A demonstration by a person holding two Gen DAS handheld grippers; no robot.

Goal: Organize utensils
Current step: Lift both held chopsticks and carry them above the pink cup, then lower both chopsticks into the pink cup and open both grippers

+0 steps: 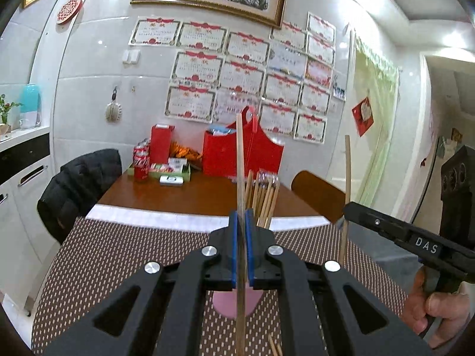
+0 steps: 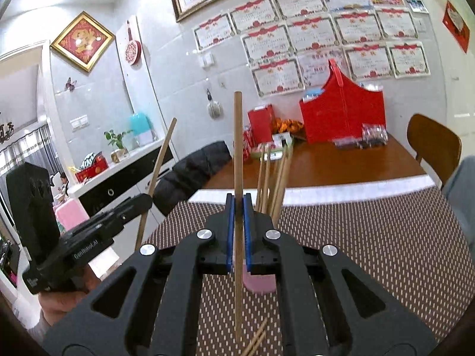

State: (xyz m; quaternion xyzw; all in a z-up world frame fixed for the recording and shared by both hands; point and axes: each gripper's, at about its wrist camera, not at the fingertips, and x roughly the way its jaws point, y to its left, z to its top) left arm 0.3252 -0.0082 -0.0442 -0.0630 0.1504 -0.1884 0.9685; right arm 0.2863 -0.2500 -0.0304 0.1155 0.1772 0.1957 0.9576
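Observation:
My left gripper (image 1: 242,222) is shut on a wooden chopstick (image 1: 240,160) held upright above a pink holder (image 1: 228,302). Several chopsticks (image 1: 264,201) stand in that holder just beyond my fingers. My right gripper (image 2: 238,207) is shut on another upright chopstick (image 2: 237,148), over the same pink holder (image 2: 261,281) with its standing chopsticks (image 2: 274,178). The right gripper shows from the side in the left wrist view (image 1: 348,210) with its chopstick (image 1: 347,178). The left gripper shows in the right wrist view (image 2: 147,200) with its chopstick (image 2: 160,160).
Loose chopsticks lie on the brown dotted mat (image 1: 104,255) near me (image 1: 274,347), also in the right wrist view (image 2: 255,341). Behind are a wooden table (image 1: 193,195) with cola cans (image 1: 141,163), a red basket (image 1: 237,154) and boxes. A chair with a black jacket (image 1: 77,184) stands left.

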